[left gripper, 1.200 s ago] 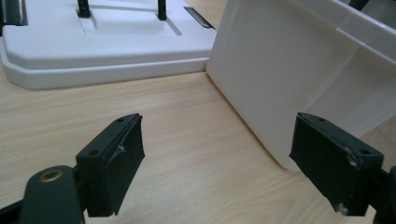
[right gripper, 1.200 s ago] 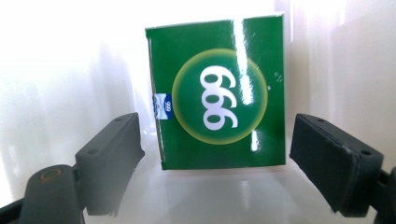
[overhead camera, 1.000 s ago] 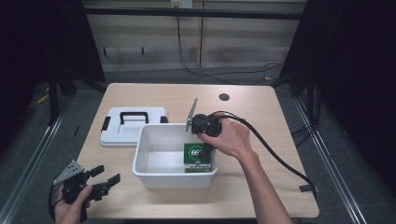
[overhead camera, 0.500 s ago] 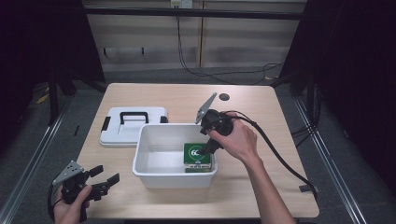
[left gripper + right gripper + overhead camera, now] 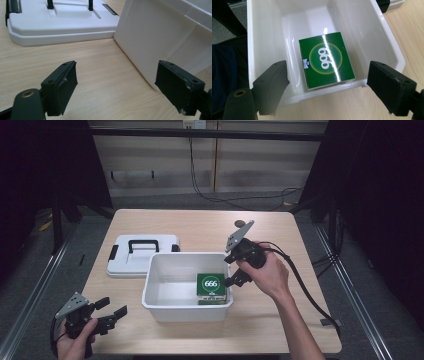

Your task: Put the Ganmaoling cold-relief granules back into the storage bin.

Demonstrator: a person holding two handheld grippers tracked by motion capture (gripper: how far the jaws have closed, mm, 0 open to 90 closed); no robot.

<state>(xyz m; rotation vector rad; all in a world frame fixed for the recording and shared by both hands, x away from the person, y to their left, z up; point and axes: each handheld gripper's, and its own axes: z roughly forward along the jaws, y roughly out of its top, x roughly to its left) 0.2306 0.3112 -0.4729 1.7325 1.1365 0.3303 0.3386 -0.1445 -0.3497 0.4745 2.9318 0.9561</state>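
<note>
1. The right gripper hangs above the right rim of the white rectangular plastic tub, tilted down toward its inside. In the right gripper view its jaws stand wide apart and hold nothing.
2. The green square carton with the white "666" in a pale ring lies flat on the floor of the tub, close to the wall nearest the right gripper, touching no jaw. I judge that the placing of the carton is done.
3. What seems left is the closing: the flat white plastic lid with the black handle lies on the light wooden table just behind the left part of the tub, its edge almost touching the tub wall.
4. The left gripper rests low at the front-left of the tub, jaws spread and empty, pointing at the tub's outer wall.
5. For moving, the table to the right of the tub and behind it is free; the tub's high walls and the lid's raised handle are the edges to mind.
</note>
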